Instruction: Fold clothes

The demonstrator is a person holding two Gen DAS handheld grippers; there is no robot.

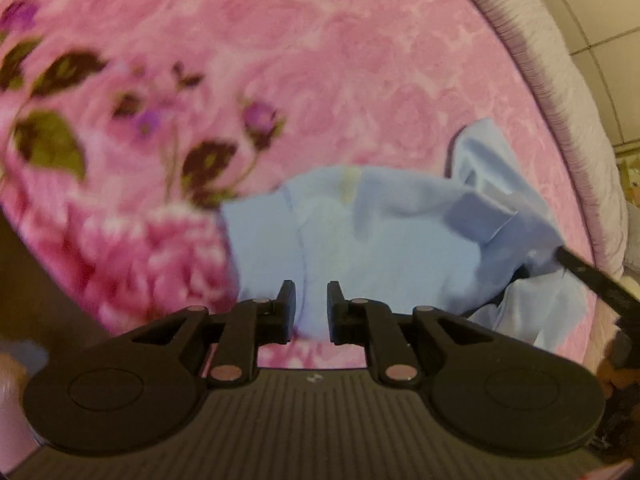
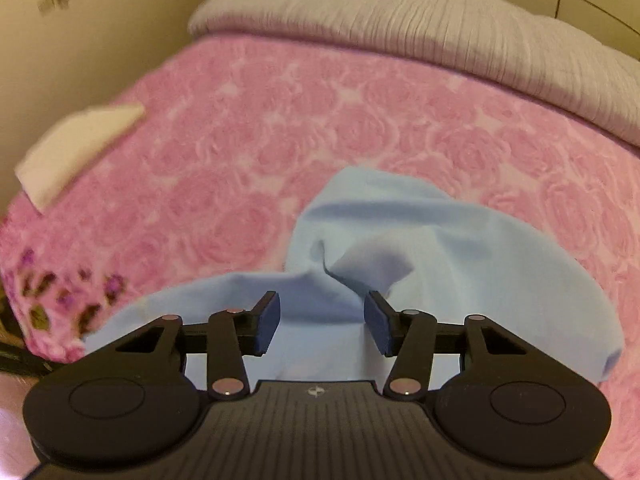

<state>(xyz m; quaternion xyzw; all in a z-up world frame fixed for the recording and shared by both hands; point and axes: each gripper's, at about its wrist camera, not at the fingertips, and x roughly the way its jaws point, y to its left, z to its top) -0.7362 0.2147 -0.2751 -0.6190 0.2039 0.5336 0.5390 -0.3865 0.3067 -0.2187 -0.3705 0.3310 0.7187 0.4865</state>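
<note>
A crumpled light blue garment [image 1: 400, 240] lies on the pink rose-patterned blanket [image 1: 320, 60]. My left gripper [image 1: 312, 308] hovers over the garment's near edge, its jaws a narrow gap apart with nothing pinched between them. A black finger of the other gripper [image 1: 592, 280] comes in from the right edge and touches the cloth. In the right wrist view the same garment [image 2: 420, 240] is bunched up, with a raised fold just ahead of my right gripper [image 2: 322, 320]. That gripper stands wide open above the cloth, its blue pads [image 2: 268, 320] bare.
A folded white cloth [image 2: 76, 152] lies near the blanket's left edge. A grey ribbed quilt [image 2: 440, 28] runs along the far side of the bed. Beige wall [image 2: 100, 20] stands to the left. Dark flower print [image 1: 60, 140] marks the blanket's near-left part.
</note>
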